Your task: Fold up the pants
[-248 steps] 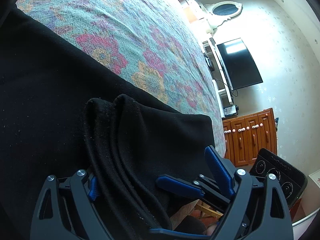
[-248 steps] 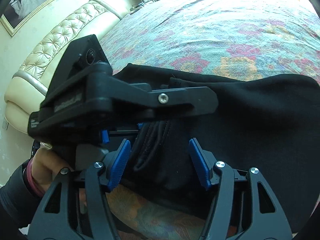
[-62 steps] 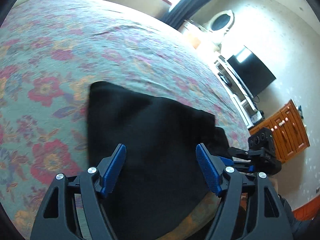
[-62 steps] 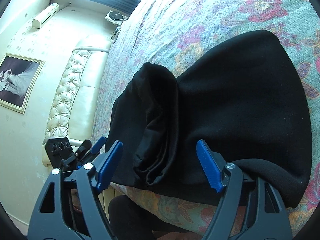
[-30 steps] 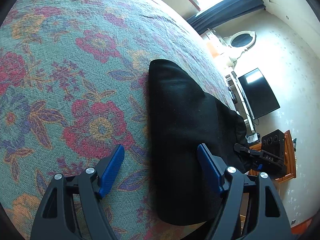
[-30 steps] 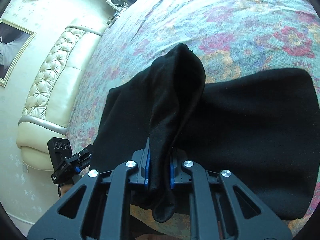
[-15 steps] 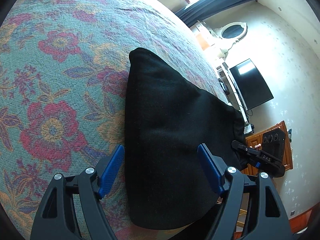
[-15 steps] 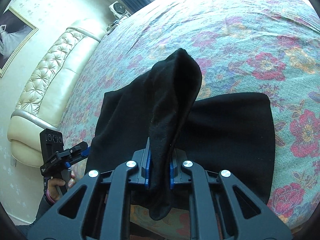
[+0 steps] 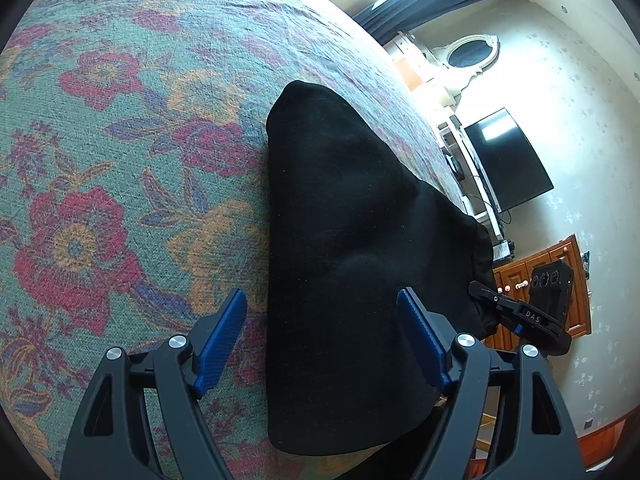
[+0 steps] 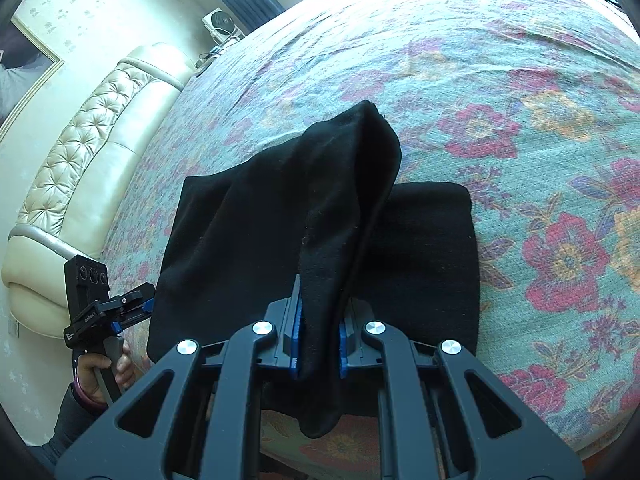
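Note:
The black pants [image 9: 352, 248] lie folded on the floral bedspread [image 9: 100, 184], near the bed's front edge. My left gripper [image 9: 320, 338] hovers open above their near end, with the cloth below its right pad [image 9: 420, 340] and bare bedspread below the left pad. My right gripper [image 10: 318, 336] is shut on a raised fold of the pants [image 10: 344, 184], which stands up like a tent over the flat part. In the left wrist view, the right gripper [image 9: 478, 288] meets the pants' right edge. A hand [image 10: 100, 372] holds the left gripper [image 10: 146, 300] at the pants' left edge.
A cream tufted headboard [image 10: 80, 152] runs along the bed's left side. A dark TV [image 9: 508, 164] and a wooden cabinet [image 9: 520, 272] stand past the bed's right side. The bed's front edge is close below both grippers.
The left gripper has slid sideways, so the pants now lie under its right half. The right gripper has drawn back slightly, still gripping the fold.

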`<control>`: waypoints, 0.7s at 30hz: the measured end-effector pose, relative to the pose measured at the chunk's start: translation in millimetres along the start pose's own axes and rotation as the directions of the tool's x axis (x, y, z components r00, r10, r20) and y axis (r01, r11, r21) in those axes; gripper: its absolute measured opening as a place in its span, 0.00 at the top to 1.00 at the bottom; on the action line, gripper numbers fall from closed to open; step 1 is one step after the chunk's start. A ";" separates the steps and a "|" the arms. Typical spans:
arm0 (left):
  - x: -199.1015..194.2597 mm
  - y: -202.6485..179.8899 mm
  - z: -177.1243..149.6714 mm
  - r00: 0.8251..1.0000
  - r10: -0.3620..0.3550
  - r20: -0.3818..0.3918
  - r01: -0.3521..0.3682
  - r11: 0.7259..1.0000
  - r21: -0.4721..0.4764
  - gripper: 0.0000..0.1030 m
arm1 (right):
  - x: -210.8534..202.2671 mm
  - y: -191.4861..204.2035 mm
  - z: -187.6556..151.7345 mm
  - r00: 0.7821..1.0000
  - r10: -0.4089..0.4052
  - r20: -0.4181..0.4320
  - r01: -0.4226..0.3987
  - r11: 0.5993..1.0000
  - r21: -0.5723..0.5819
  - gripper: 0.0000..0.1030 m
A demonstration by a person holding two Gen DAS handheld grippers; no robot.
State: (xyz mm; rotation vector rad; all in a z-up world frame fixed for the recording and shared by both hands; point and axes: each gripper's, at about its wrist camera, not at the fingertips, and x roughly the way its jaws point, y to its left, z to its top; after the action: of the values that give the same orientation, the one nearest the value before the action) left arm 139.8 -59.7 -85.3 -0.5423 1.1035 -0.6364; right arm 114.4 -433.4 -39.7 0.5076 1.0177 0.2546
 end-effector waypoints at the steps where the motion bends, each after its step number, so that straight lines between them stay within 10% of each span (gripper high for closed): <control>1: 1.8 -0.8 0.3 1.000 0.000 -0.003 0.000 1.000 0.003 0.26 | -1.1 -3.3 -0.6 1.000 -0.002 0.000 0.002 1.000 0.005 0.88; 21: 22.9 -9.5 0.7 0.999 -0.030 -0.044 0.027 0.998 -0.060 0.26 | 6.3 -33.4 -6.7 0.998 0.048 -0.036 -0.045 0.996 0.073 0.88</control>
State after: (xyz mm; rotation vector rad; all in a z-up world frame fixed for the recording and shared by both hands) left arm 145.6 -82.5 -93.1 -0.5985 1.1615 -0.6448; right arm 110.9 -457.5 -64.5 0.5945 1.0557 0.2706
